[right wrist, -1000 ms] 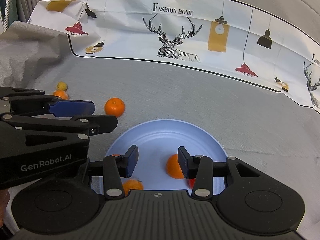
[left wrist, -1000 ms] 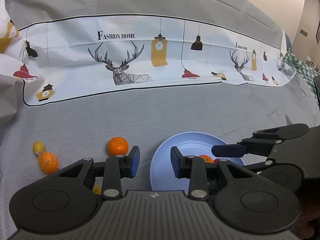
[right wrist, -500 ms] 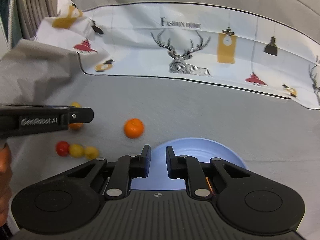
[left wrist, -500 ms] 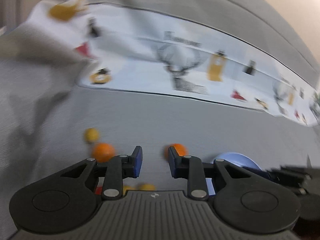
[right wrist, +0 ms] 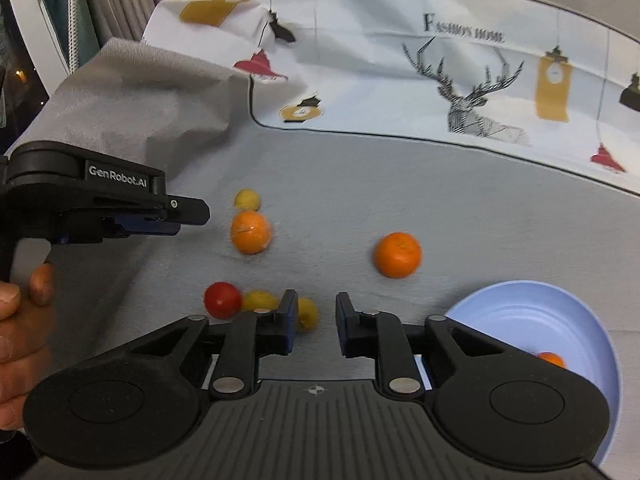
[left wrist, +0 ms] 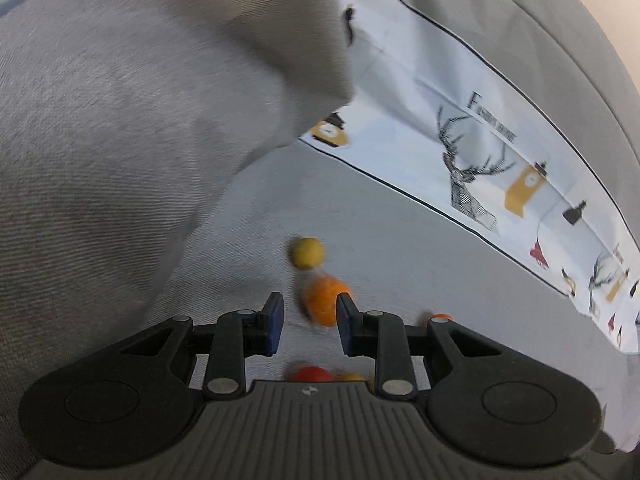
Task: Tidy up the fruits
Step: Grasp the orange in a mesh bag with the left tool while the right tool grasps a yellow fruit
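Note:
In the right wrist view, two oranges lie on the grey cloth: one at the left point(right wrist: 251, 232) and one at the middle point(right wrist: 397, 255). A yellow fruit point(right wrist: 247, 199) sits behind the left orange. A red fruit point(right wrist: 222, 300) and two yellow fruits point(right wrist: 260, 301) lie in front. The blue plate point(right wrist: 560, 320) at the right holds an orange fruit point(right wrist: 551, 359). My left gripper point(left wrist: 310, 322) is open, with the left orange point(left wrist: 325, 300) just beyond its fingertips; it also shows in the right wrist view point(right wrist: 192, 216). My right gripper point(right wrist: 316, 320) is open and empty.
A white printed cloth with deer and lamps point(right wrist: 460, 80) lies across the back. A raised grey fabric fold point(left wrist: 140, 120) stands at the left. Curtains point(right wrist: 80, 0) hang at the far left.
Both grippers have swung left, away from the plate toward the loose fruits. The left gripper now points at the left orange. The right gripper's jaws narrowed, then opened a little.

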Motion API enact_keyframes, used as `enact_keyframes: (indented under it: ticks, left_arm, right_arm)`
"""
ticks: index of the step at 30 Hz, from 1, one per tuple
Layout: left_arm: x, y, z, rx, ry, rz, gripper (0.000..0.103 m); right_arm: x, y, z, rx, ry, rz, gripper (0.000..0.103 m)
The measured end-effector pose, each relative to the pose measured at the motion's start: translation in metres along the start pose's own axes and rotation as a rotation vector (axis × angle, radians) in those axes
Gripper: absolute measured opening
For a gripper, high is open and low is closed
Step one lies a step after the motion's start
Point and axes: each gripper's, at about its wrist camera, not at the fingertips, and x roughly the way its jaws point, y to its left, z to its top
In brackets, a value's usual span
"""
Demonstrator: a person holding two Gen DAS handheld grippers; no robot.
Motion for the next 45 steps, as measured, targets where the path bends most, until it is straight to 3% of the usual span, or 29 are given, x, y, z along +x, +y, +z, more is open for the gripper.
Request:
enact_keyframes:
  ticks: [8, 13, 15, 18, 21, 32, 34, 35, 40, 45]
  left_arm:
    - [0.008, 0.004, 0.002, -0.036, 0.03, -0.014, 0.034]
    - [0.02, 0.0, 0.005, -0.04, 0.057, -0.03, 0.054]
    - [0.025, -0.003, 0.005, -0.038, 0.067, -0.032, 0.056]
    - [0.032, -0.009, 0.007, -0.033, 0.078, -0.028, 0.056]
    - [0.039, -0.015, 0.006, -0.02, 0.084, -0.017, 0.056]
    - [0.061, -0.023, 0.004, 0.01, 0.094, 0.03, 0.055]
    - [0.063, -0.027, 0.004, 0.027, 0.091, 0.051, 0.042]
    - [0.063, -0.028, 0.003, 0.034, 0.093, 0.051, 0.041]
    - [0.058, -0.032, 0.0, 0.084, 0.099, 0.097, 0.04]
    - [0.042, -0.024, -0.006, 0.066, 0.127, 0.109, 0.04]
  right_arm:
    - [0.033, 0.003, 0.008, 0.004, 0.07, 0.01, 0.036]
    - [0.049, -0.001, 0.006, -0.015, 0.136, -0.012, 0.038]
    - [0.051, -0.002, 0.006, -0.015, 0.145, -0.008, 0.038]
    - [0.053, -0.002, 0.005, -0.02, 0.152, -0.002, 0.037]
    - [0.053, 0.002, 0.004, -0.037, 0.148, -0.001, 0.027]
    - [0.045, 0.001, 0.002, -0.044, 0.127, 0.0, 0.027]
    - [0.043, 0.002, 0.001, -0.051, 0.127, 0.0, 0.027]
    - [0.042, 0.002, 0.0, -0.055, 0.129, 0.0, 0.027]
    - [0.04, 0.0, -0.001, -0.069, 0.142, 0.003, 0.027]
    - [0.038, 0.004, -0.006, -0.102, 0.178, 0.017, 0.027]
